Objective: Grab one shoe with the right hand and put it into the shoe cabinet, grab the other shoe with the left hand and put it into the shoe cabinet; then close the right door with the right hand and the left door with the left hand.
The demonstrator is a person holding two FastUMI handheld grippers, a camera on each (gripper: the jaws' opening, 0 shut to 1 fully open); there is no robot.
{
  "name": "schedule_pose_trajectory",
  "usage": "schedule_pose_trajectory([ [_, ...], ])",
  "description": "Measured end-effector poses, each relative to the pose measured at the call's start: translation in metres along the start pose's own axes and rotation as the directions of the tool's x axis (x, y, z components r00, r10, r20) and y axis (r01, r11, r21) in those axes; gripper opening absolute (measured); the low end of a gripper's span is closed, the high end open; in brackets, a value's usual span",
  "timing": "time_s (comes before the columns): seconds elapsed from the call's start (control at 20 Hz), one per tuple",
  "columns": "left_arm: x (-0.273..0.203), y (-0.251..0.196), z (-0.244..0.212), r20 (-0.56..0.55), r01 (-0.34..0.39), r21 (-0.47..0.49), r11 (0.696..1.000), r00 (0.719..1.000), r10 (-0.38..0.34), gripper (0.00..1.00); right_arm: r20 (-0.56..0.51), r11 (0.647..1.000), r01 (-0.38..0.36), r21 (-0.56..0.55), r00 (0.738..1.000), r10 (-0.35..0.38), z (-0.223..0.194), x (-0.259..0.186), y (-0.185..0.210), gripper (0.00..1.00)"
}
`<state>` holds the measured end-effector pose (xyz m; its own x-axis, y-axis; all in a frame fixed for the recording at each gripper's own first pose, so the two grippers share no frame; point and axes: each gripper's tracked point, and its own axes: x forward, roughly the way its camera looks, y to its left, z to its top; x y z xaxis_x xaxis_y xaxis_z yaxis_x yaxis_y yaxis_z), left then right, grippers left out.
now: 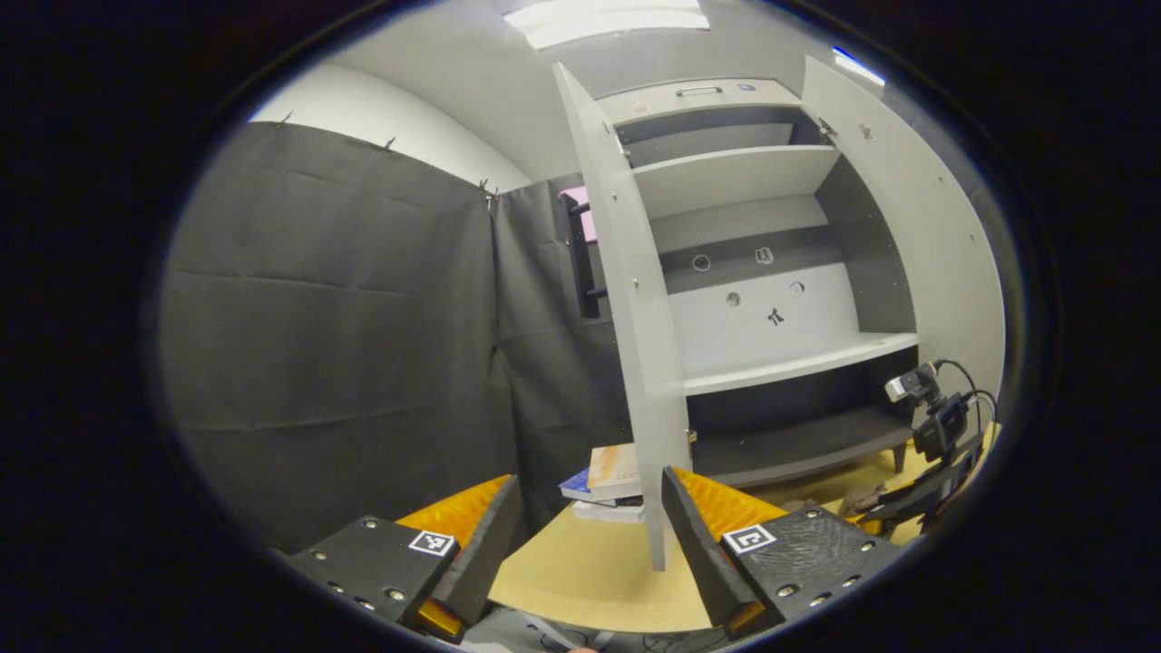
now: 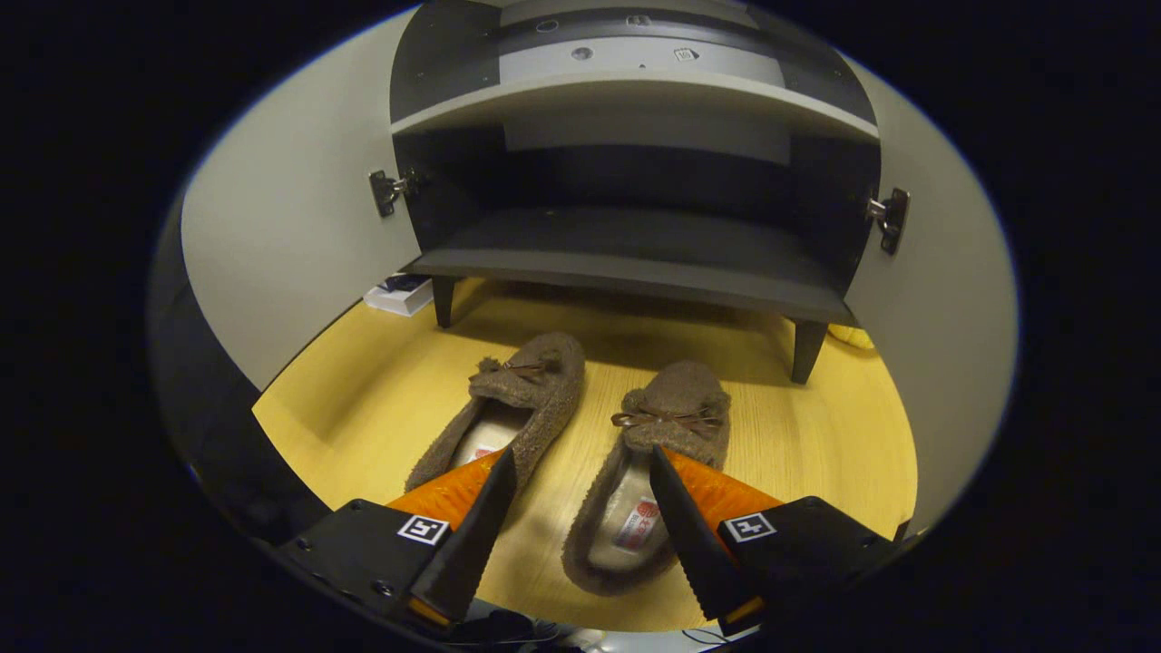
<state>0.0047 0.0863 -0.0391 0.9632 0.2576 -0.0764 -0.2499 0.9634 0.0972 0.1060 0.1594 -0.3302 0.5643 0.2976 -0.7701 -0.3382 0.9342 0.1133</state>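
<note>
Brown fuzzy fabric covers two slipper-like shoes, which are seen side by side on the yellow wooden floor (image 2: 798,435) in the right gripper view, toes toward the shoe cabinet (image 2: 635,263). The left shoe (image 2: 517,408) lies just in front of the cabinet's front-left leg, angled slightly; the right shoe (image 2: 653,472) lies beside it, apart from it, closer to the front-right leg. A small bow is seen on the toe of each shoe.

The right gripper (image 2: 580,508) is held released above the floor, its jaws spread wide. Its two fingers straddle the strip of floor between the shoes, one finger over the heel side of the left shoe and the other over the opening of the right shoe; contact with either shoe cannot be told. Nothing is grasped.

The cabinet's lowest shelf is seen dark and bare, with both doors swung open at its sides.

In the left gripper view, the left gripper (image 1: 590,535) is held released, its jaws apart and nothing between them. The cabinet (image 1: 771,299) is seen from the side with its left door (image 1: 635,317) and right door (image 1: 916,227) open. A stack of books (image 1: 608,485) rests on the floor near the bottom edge of the left door. Dark cloth (image 1: 345,336) hangs at the left.
</note>
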Motion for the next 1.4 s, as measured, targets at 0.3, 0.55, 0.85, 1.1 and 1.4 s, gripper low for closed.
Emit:
schedule_pose_trajectory([
  [0.3, 0.001, 0.012, -0.010, -0.024, -0.015, -0.004, 1.000, 1.000, 0.015, 0.90, -0.116, 0.999, 0.033, 0.026, 0.993, -0.030, -0.018, 0.030, -0.001, 0.76],
  [0.55, 0.002, 0.016, -0.012, -0.028, -0.022, -0.011, 1.000, 0.999, 0.022, 0.98, -0.142, 0.996, 0.072, 0.045, 0.988, -0.065, -0.020, 0.038, -0.011, 0.07],
  [0.85, 0.006, 0.000, -0.007, -0.009, 0.024, -0.032, 0.999, 1.000, -0.025, 0.98, -0.094, 0.997, 0.045, 0.063, 0.995, -0.039, -0.008, 0.011, -0.018, 0.02],
  [1.1, 0.007, -0.023, 0.004, 0.025, 0.081, -0.037, 0.996, 0.997, -0.080, 0.98, -0.035, 0.995, 0.029, 0.091, 0.999, -0.026, 0.014, -0.018, -0.025, 0.01],
  [1.4, 0.007, -0.042, 0.008, 0.043, 0.134, -0.052, 0.990, 0.990, -0.131, 0.98, 0.063, 0.996, 0.004, 0.092, 0.998, -0.010, 0.052, -0.063, -0.028, 0.02],
])
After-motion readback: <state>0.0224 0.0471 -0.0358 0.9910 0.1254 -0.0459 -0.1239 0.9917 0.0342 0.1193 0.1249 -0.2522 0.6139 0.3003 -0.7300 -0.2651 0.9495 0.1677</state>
